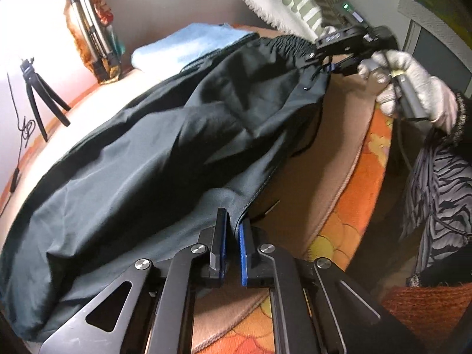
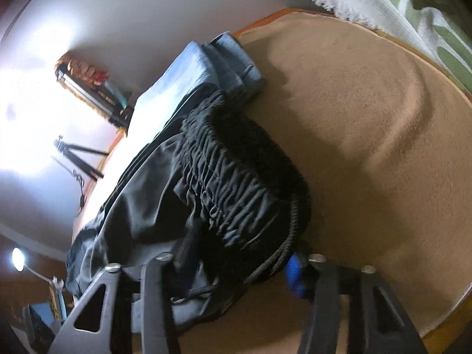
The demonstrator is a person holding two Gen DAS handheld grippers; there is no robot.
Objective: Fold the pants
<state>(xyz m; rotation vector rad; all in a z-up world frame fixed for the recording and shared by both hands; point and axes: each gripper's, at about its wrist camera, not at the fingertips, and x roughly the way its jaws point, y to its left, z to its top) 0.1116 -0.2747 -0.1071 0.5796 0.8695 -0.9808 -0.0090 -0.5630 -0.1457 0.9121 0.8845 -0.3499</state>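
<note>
Dark pants (image 1: 177, 147) lie spread lengthwise over a tan blanket (image 1: 309, 162) on a bed. At the bottom of the left wrist view, my left gripper (image 1: 233, 230) is shut on the pants' hem, with fabric pinched between its blue pads. Far along the pants, a white-gloved hand (image 1: 413, 94) holds my right gripper (image 1: 333, 66) at the waistband corner. In the right wrist view the gathered elastic waistband (image 2: 230, 177) and its drawcord sit bunched between the fingers of my right gripper (image 2: 242, 250). Its blue pad (image 2: 295, 274) presses against the band.
A folded light blue cloth (image 1: 188, 41) lies beyond the waistband near the wall. A small tripod (image 1: 38, 97) and a folded tripod (image 1: 91, 38) stand by the wall. A white and green fringed blanket (image 2: 398, 6) borders the far side. An orange patterned cover (image 1: 362, 177) edges the bed.
</note>
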